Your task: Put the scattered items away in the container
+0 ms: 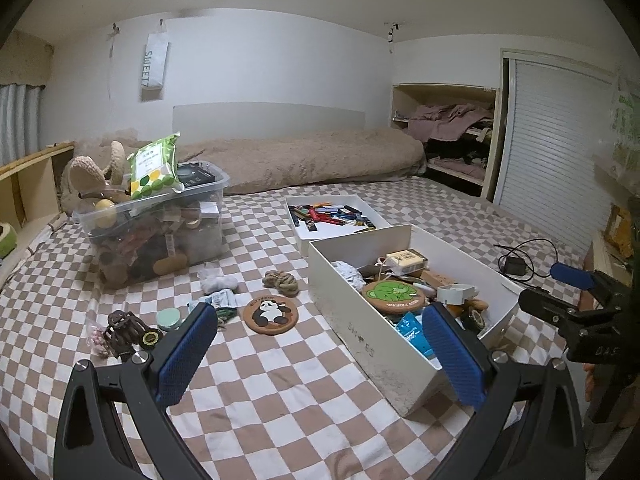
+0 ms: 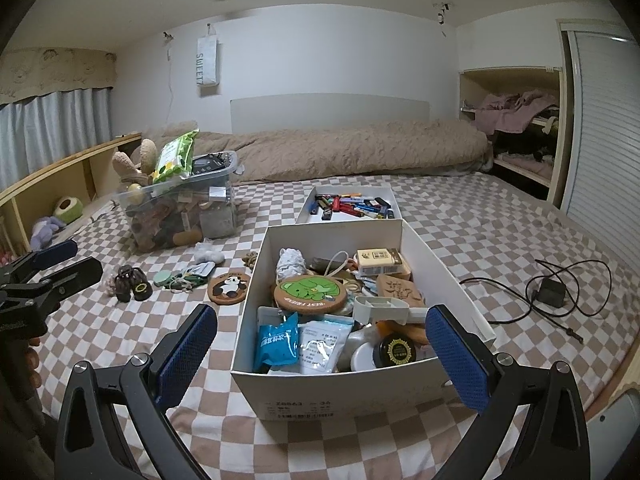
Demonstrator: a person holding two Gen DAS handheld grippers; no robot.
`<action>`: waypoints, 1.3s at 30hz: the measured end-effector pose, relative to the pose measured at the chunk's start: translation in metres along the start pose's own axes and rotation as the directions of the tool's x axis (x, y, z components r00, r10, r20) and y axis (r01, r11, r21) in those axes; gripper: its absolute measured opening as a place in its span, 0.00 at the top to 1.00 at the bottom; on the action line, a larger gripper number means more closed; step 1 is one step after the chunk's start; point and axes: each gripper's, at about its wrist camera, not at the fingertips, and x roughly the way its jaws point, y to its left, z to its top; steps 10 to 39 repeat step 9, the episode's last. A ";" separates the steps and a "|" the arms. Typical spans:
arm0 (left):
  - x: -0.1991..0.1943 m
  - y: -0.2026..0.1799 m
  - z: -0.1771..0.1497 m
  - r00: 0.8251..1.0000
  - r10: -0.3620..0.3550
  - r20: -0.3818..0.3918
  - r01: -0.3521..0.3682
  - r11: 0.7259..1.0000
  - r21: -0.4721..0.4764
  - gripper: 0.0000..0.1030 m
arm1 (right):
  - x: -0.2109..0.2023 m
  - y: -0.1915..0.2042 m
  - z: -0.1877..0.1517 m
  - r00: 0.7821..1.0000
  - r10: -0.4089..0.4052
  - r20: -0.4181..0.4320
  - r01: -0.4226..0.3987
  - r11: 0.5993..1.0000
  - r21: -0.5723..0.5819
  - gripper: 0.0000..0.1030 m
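The main risk is a sloppy pick: the loose items lie bunched together ahead and to the left of the left gripper (image 1: 320, 354), so closing on the panda coaster (image 1: 270, 314) could drag the green tin (image 1: 170, 319) or the tangled cord beside it — and a flat coaster may slip from the pads. Both grippers stand wide and empty; the right gripper (image 2: 322, 354) hovers over the near end of the white box (image 2: 340, 384), already heaped nearly to its rim.

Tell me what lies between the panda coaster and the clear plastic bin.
In the left wrist view, a knotted rope ball and a grey-white cloth wad lie on the checkered sheet between the panda coaster and the clear bin.
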 end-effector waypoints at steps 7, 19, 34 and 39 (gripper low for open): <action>0.002 0.001 -0.001 1.000 0.008 -0.010 -0.008 1.000 0.009 0.00 | 0.002 0.000 0.000 1.000 0.003 -0.007 -0.003 1.000 -0.004 0.00; 0.002 0.000 -0.001 1.000 0.008 -0.013 -0.008 1.000 0.015 0.00 | 0.003 0.001 0.000 1.000 0.004 -0.008 -0.004 1.000 -0.005 0.00; 0.002 0.000 -0.001 1.000 0.008 -0.013 -0.008 1.000 0.015 0.00 | 0.003 0.001 0.000 1.000 0.004 -0.008 -0.004 1.000 -0.005 0.00; 0.002 0.000 -0.001 1.000 0.008 -0.013 -0.008 1.000 0.015 0.00 | 0.003 0.001 0.000 1.000 0.004 -0.008 -0.004 1.000 -0.005 0.00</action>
